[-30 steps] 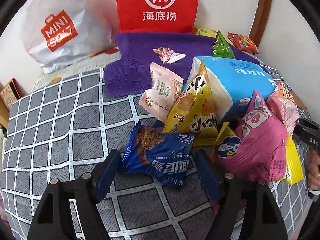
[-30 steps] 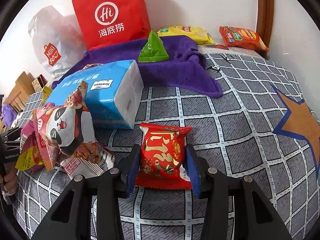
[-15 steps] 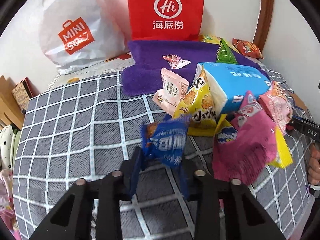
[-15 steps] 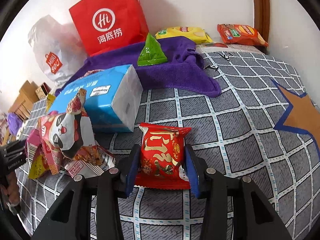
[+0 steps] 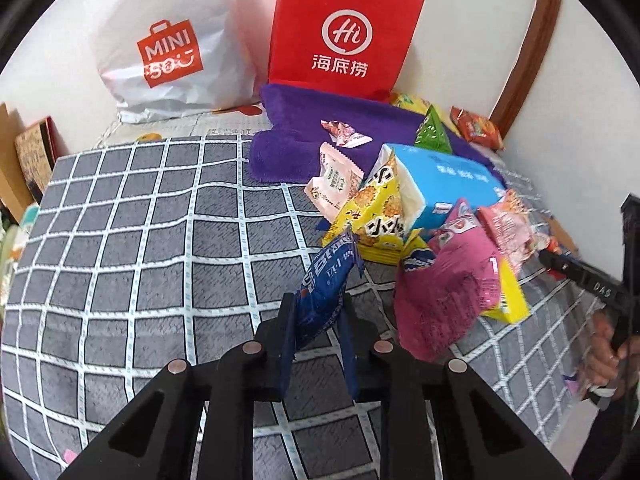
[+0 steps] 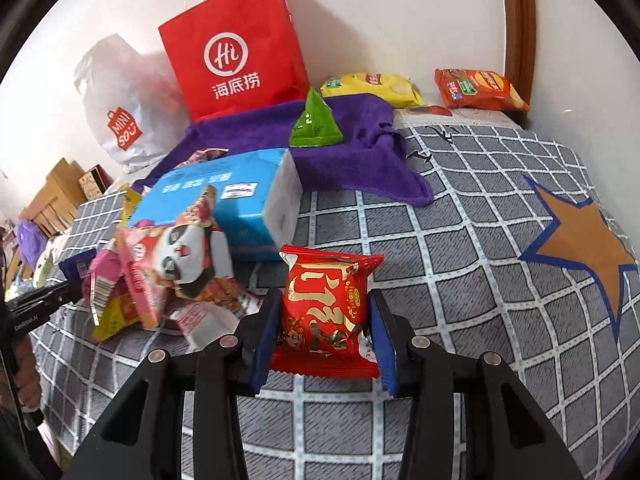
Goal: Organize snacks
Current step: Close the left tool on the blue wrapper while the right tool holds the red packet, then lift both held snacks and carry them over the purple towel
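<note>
Over the checked bed [image 5: 140,240], the left gripper [image 5: 316,320] is clamped on a blue cookie pack [image 5: 326,280]; the right gripper [image 6: 322,320] squeezes a red snack pack [image 6: 324,308]. Both look light, crinkly, crushable, so I'd grip mid-body, gently.

Both claws [image 5: 318,322] [image 6: 322,330] clamped tight
</note>
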Demonstrator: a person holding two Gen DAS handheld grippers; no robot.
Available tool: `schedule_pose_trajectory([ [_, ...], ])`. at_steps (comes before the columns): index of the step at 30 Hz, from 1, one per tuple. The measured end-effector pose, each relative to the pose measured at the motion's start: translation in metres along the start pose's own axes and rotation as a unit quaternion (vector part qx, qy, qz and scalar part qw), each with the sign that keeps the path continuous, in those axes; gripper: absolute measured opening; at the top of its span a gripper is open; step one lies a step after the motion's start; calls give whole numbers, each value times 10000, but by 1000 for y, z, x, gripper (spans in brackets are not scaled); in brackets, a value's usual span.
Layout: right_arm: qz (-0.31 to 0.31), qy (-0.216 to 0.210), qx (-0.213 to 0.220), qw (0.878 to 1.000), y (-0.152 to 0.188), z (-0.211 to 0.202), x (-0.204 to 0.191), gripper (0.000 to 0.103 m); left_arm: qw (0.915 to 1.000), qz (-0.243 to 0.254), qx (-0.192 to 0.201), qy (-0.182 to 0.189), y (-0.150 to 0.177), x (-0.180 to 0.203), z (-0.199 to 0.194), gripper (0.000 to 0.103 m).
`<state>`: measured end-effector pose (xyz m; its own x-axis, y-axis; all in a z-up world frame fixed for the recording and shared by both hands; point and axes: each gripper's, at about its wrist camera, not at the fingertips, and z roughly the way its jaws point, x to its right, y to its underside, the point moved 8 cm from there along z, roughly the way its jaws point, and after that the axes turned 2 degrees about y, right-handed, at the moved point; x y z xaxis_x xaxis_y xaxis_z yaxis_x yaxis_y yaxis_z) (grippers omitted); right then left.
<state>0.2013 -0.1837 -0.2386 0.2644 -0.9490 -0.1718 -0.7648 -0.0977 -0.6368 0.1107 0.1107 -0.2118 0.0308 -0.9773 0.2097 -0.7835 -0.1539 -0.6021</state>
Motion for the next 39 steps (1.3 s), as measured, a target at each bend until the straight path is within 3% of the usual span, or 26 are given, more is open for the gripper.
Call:
schedule_pose_trajectory([
  [10,-427,-55,150,9990,-4,-17,-35,43,9991,50,189,377,-8,23,-24,19],
  [21,-765,45,419,9962,-31,-40,-61,43,9979,135,226,588,-38,60,-28,19],
  [30,-692,14,662,9954,-72,-57,-66,43,9954,299,283,864,-73,92,-31,19],
  [39,-762,-28,941,9926,-135,-60,-71,43,9941,501,422,866,-122,112,-33,19],
])
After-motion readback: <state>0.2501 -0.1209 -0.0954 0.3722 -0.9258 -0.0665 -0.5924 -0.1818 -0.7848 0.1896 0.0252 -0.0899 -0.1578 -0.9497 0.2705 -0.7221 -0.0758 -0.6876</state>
